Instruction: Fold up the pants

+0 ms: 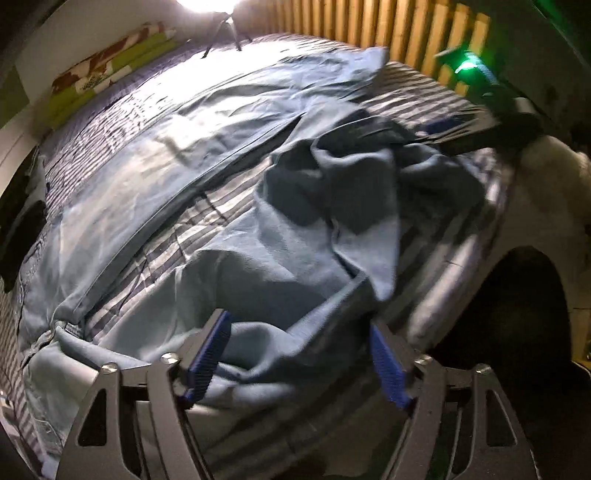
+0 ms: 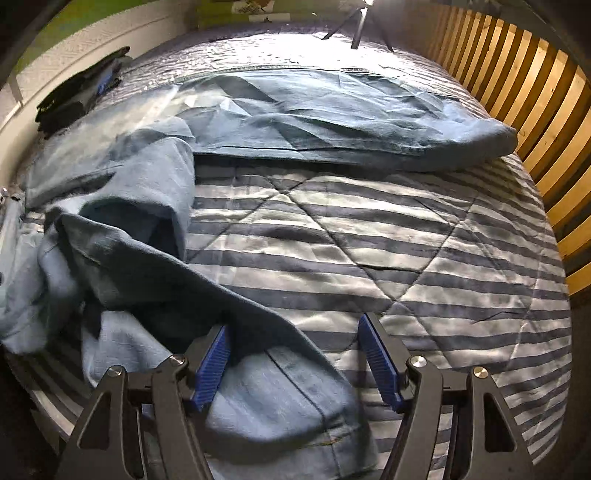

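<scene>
Light blue pants (image 1: 177,155) lie on a striped bedspread (image 2: 369,240). One leg (image 2: 332,110) is spread flat along the far side. The other leg (image 2: 140,266) is crumpled and runs back toward me, its hem (image 2: 288,406) lying under and between the right gripper's fingers. My right gripper (image 2: 293,325) stands open just above that hem. My left gripper (image 1: 297,325) is open too, with bunched blue cloth (image 1: 258,343) lying between its blue pads (image 1: 210,350). In the left wrist view the right gripper (image 1: 461,136) shows as a dark blur at the upper right.
A wooden slatted rail (image 2: 535,129) runs along the bed's right side. A lamp on a tripod (image 2: 360,26) stands at the far end. A pile of dark clothes (image 2: 81,88) sits at the far left. The bed edge (image 1: 461,266) drops to dark floor.
</scene>
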